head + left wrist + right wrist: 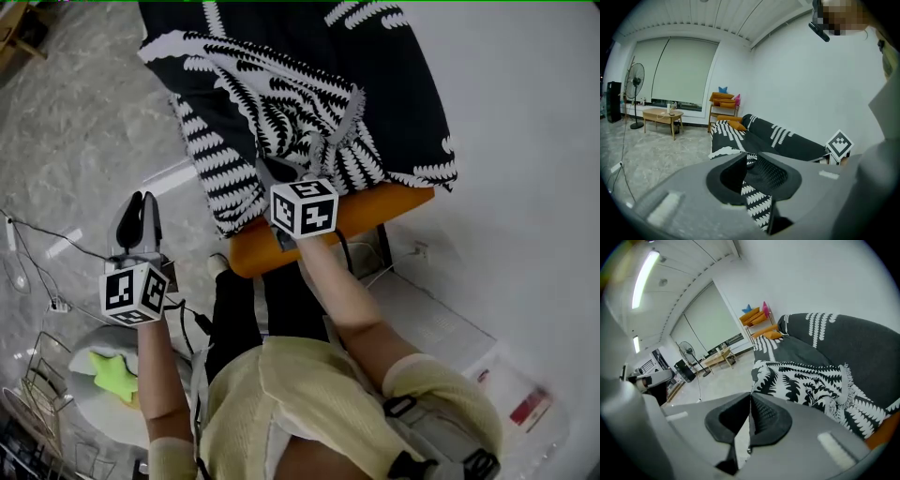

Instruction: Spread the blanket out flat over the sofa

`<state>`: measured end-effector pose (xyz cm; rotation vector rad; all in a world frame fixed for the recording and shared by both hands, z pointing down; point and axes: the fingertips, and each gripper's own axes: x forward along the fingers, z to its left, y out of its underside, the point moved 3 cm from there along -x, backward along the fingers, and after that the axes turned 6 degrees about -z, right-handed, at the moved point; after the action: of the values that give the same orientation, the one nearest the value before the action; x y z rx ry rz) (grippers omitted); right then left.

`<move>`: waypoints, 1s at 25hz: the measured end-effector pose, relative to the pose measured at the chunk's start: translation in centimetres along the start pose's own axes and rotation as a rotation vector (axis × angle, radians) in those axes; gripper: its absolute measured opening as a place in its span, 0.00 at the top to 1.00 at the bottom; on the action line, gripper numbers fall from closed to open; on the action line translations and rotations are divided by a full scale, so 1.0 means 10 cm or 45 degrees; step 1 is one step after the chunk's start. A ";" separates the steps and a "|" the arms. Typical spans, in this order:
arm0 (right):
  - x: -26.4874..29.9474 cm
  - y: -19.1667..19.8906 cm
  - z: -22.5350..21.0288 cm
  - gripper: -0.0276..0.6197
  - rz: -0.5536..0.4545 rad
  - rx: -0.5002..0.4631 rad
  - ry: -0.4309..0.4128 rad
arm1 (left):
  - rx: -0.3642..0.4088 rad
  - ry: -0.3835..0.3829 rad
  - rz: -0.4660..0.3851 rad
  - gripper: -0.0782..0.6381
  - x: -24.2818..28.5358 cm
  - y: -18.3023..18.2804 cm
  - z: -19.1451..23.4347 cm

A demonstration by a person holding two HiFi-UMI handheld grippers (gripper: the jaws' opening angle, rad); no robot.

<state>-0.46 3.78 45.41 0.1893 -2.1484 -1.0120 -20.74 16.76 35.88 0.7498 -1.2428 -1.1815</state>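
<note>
Grey stone floor point(75, 141) fills the left side, and a white wall point(525, 141) runs down the right side. Between them stands the sofa point(384, 208). Its orange seat shows only at the near end.

The blanket point(281, 94) is black and white with leaf shapes, and it covers nearly all of the sofa. It goes up the back and hangs over the front edge toward the floor. It does not lie flat. A top layer is bunched in folds on the seat close to the near end, and a fringe shows along its edge.

The person point(309, 403), in a pale yellow top, stands at the near end of the sofa with one gripper in each hand. The right gripper point(275, 172) reaches over the near end onto the bunched folds. Its jaws are pressed together, with a fold of the blanket pinched at their tips. The left gripper point(141, 208) is out over the floor, beside the sofa's front edge and apart from the blanket. Its jaws stand a little apart with nothing held between them.

A round grey stool point(84, 405) by the person's left side carries a green star toy point(112, 375). A thin cord point(42, 234) lies on the floor.
</note>
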 end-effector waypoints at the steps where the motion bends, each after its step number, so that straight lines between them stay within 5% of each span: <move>1: -0.03 0.02 0.10 0.94 0.000 -0.009 -0.012 | 0.000 -0.002 -0.005 0.80 -0.08 -0.01 0.03; 25: -0.69 0.82 1.85 0.94 0.113 -0.207 -0.261 | 0.014 0.037 -0.051 0.80 -1.25 -0.01 0.43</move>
<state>-6.75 23.46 39.76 -0.0904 -2.2207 -1.1916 -23.81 29.24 32.89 0.8004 -1.2157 -1.1931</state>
